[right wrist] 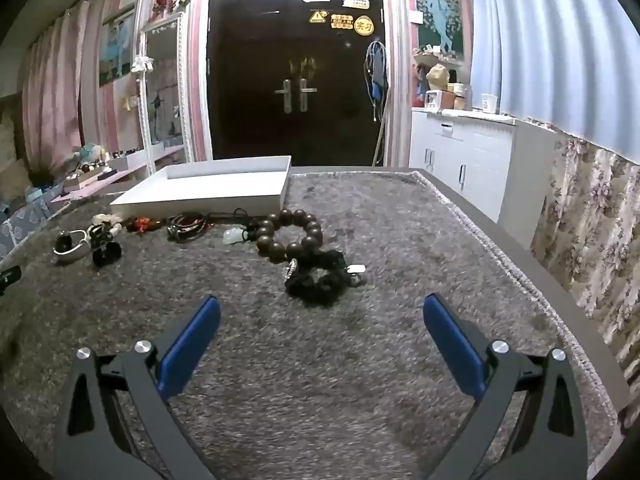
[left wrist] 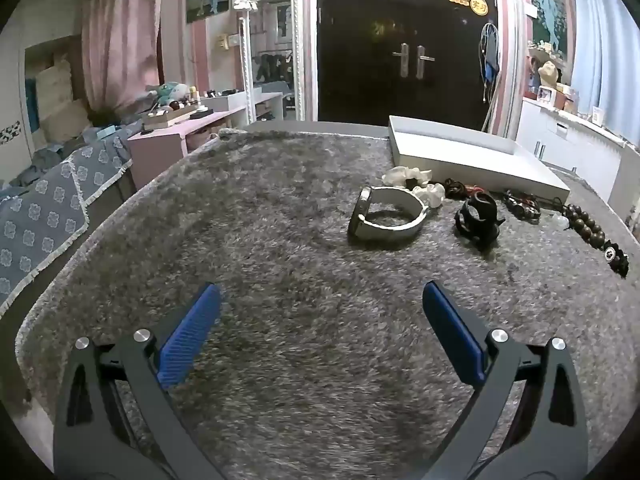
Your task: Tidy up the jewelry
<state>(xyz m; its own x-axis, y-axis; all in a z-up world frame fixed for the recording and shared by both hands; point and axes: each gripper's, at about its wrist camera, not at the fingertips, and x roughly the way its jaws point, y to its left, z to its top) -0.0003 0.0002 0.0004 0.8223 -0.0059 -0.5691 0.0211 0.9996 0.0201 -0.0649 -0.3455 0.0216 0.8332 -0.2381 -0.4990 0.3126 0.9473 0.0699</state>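
Gaping wide and empty, the left gripper (left wrist: 322,296) and right gripper (right wrist: 322,308) hover over the shaggy grey rug (right wrist: 400,240). Ahead, the wooden bead bracelet (right wrist: 290,232), black scrunchie (right wrist: 320,280) and white-strapped watch (left wrist: 386,216) lie loose; the white tray (right wrist: 208,198) looks empty, so sorting seems unstarted.

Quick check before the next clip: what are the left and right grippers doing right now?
Left gripper: open, holding nothing, above the rug.
Right gripper: open, holding nothing, short of the black scrunchie.
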